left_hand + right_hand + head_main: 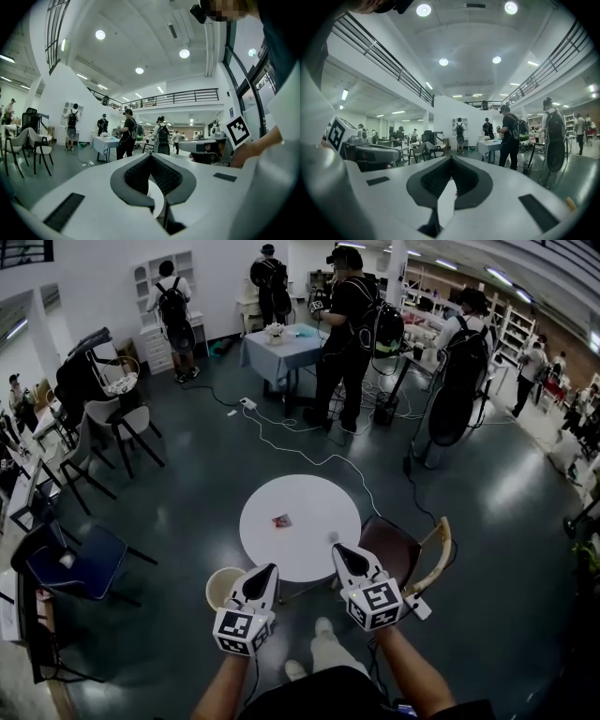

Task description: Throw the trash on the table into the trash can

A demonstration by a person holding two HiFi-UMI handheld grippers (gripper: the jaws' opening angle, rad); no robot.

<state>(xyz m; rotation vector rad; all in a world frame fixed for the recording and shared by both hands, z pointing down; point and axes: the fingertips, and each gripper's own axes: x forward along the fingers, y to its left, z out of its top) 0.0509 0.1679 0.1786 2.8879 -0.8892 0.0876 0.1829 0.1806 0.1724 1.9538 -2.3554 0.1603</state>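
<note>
A round white table (305,498) carries a small red scrap of trash (281,519) near its middle and a tiny pale bit (333,536) close to its near right edge. A cream trash can (223,588) stands on the floor at the table's near left. My left gripper (271,568) hovers between the can and the table edge, jaw tips together and empty. My right gripper (337,547) is over the table's near right edge beside the pale bit, shut and empty. Through the gap behind the right gripper's (451,158) tips I see the white tabletop and the red scrap (456,193). The left gripper (151,154) points level.
A brown wooden-armed chair (398,549) is tucked against the table's right side. A blue chair (75,563) and several pale chairs (108,423) stand at the left. White cables (300,442) snake over the dark floor behind the table. People with backpacks (349,329) stand round a cloth-covered table (281,345) farther back.
</note>
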